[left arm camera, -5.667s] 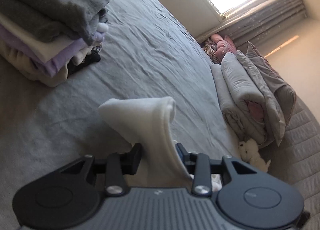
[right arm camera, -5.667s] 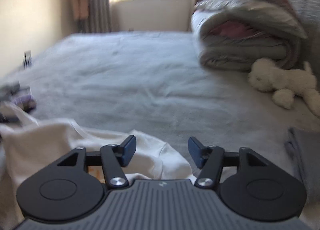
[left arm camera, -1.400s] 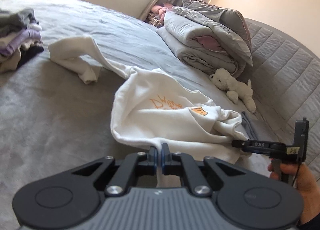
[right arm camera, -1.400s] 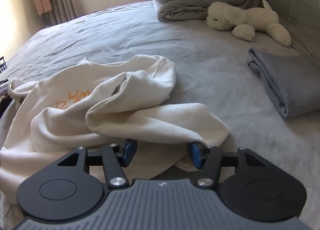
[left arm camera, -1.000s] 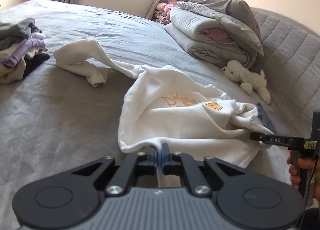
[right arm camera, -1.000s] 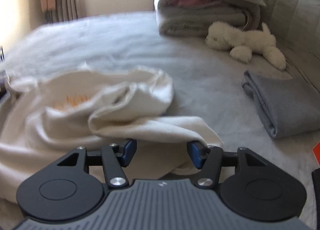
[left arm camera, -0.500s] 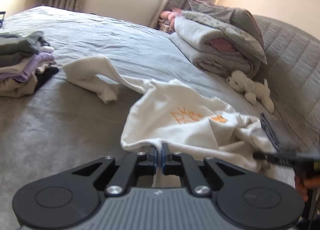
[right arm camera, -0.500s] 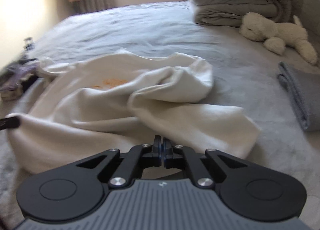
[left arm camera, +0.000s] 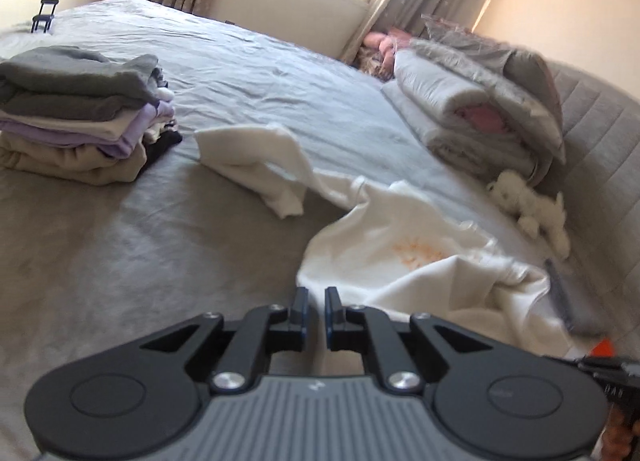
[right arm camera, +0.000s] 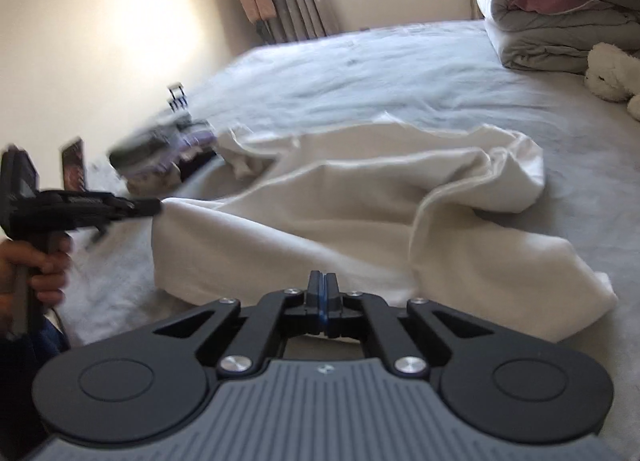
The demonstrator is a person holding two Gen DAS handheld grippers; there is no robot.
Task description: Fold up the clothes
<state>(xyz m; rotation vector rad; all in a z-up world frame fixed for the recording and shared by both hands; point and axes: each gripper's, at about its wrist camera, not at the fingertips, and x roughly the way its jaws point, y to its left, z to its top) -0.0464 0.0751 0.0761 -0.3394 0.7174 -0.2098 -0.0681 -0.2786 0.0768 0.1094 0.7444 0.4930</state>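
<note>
Two views share one cream sweatshirt with orange print, lying crumpled on the grey bed cover.

In the left wrist view it fills the centre right. The left gripper has its jaws slightly parted, just opening. They sit at the near hem, but whether the pads still pinch it is unclear. A stack of folded clothes sits sharp at upper left.

The right wrist view hides the print. The right gripper is pressed together on the sweatshirt's near edge at bottom centre. At left a hand holds the other gripper against a lifted corner.
</note>
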